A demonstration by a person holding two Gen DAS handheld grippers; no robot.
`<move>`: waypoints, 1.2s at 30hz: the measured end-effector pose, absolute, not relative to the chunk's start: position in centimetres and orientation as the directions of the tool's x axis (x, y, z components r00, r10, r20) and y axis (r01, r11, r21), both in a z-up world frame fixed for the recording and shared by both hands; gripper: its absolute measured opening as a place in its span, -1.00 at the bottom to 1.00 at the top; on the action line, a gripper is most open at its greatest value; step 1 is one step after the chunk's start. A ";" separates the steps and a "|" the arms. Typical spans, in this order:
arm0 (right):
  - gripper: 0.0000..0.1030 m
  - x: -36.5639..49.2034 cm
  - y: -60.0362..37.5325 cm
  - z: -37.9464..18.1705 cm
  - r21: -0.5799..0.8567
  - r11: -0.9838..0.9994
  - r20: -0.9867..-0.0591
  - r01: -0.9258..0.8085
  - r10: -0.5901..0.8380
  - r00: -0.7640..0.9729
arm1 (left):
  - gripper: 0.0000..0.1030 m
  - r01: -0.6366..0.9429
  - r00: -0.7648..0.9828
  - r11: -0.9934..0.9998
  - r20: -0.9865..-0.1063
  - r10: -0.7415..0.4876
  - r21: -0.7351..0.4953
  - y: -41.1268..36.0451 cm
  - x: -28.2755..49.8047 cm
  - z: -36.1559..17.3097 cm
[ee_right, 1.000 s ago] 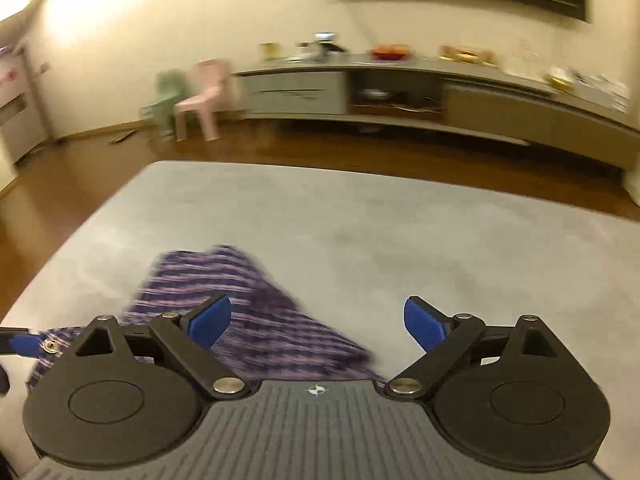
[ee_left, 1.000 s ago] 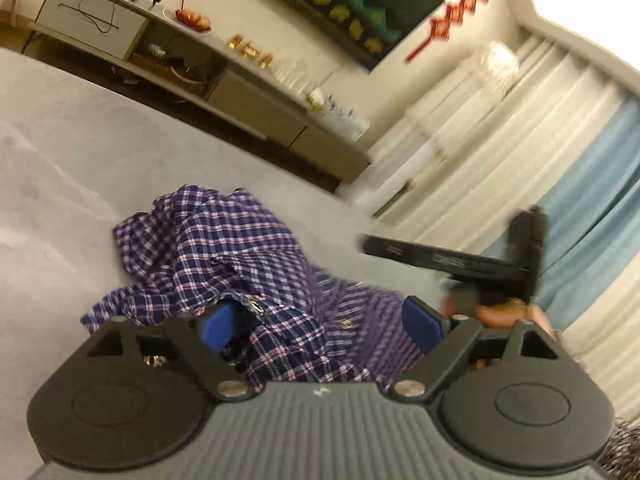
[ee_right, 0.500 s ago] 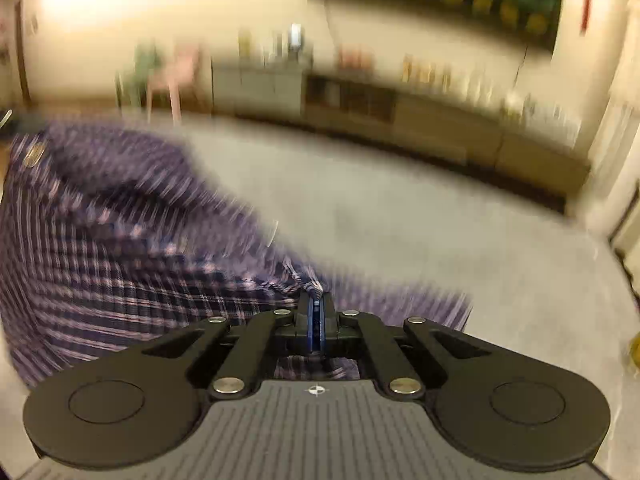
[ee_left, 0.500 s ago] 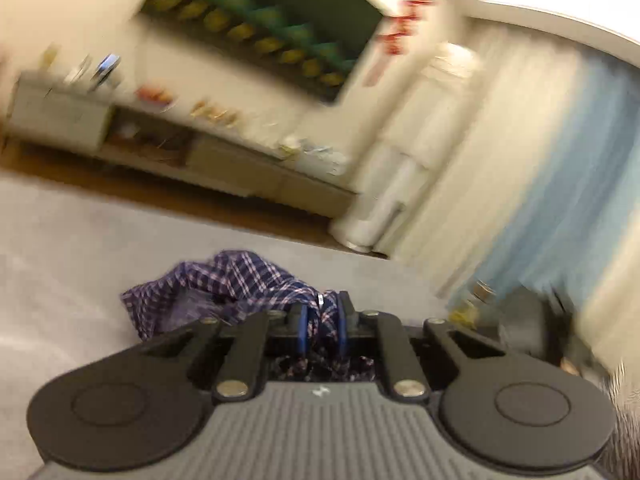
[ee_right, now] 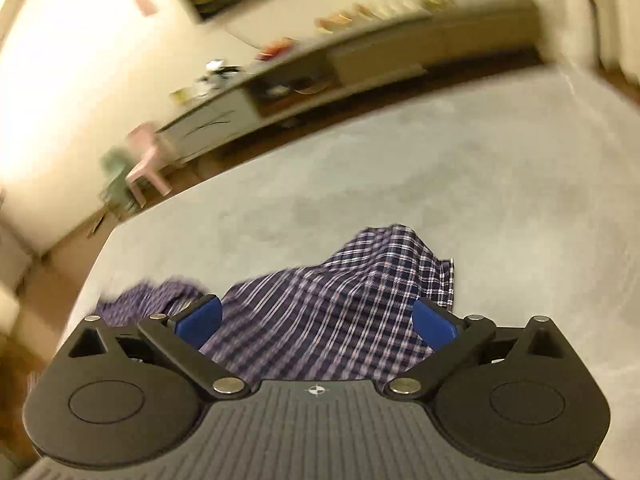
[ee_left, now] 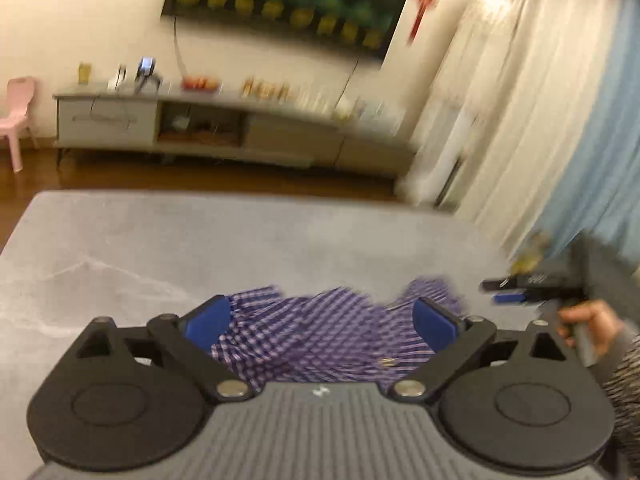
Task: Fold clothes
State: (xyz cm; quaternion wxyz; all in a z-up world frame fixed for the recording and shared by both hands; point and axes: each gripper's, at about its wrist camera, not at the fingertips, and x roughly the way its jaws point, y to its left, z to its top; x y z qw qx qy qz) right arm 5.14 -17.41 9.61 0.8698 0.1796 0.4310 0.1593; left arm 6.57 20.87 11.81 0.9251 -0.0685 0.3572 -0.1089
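Observation:
A purple-and-white plaid shirt [ee_left: 320, 332] lies crumpled on the grey surface [ee_left: 200, 240], just beyond my left gripper [ee_left: 322, 320], which is open and empty above its near edge. In the right wrist view the same shirt [ee_right: 340, 300] spreads out in front of my right gripper [ee_right: 316, 322], which is open and empty over the cloth. The right gripper also shows in the left wrist view [ee_left: 520, 292] at the far right, held by a hand.
The grey surface [ee_right: 480, 180] stretches far beyond the shirt. A long low cabinet [ee_left: 224, 132] stands against the back wall. A pink chair [ee_left: 18, 116] stands at the left and curtains [ee_left: 540, 120] hang at the right.
Both grippers were shut on the shirt half a second ago and have opened. The shirt has dropped onto the grey surface and lies more spread out.

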 end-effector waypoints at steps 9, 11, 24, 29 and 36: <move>-0.90 7.2 -13.1 5.0 0.321 0.929 -0.768 -0.184 0.369 0.523 | -0.83 0.121 0.583 0.991 -0.803 -0.122 -0.062 18.1 14.8 5.1; -1.00 7.5 -13.9 5.2 0.341 0.923 -0.732 -0.180 0.381 0.565 | -0.85 0.122 0.557 0.992 -0.823 -0.106 -0.045 17.7 16.1 3.9; 0.52 2.7 -14.5 9.0 0.399 0.862 -0.590 -0.313 0.502 0.632 | -0.85 0.020 0.694 0.992 -0.712 -0.104 -0.124 23.7 11.8 10.2; 0.85 -0.6 -7.0 8.8 0.318 0.764 -0.603 -0.562 0.620 0.503 | -0.87 0.032 0.730 0.986 -0.671 -0.133 -0.161 22.8 11.0 11.3; -1.00 1.1 -10.4 12.3 0.141 0.907 -0.557 -0.396 0.404 0.726 | -0.87 0.046 0.921 0.950 -0.356 -0.161 -0.308 24.6 7.7 22.0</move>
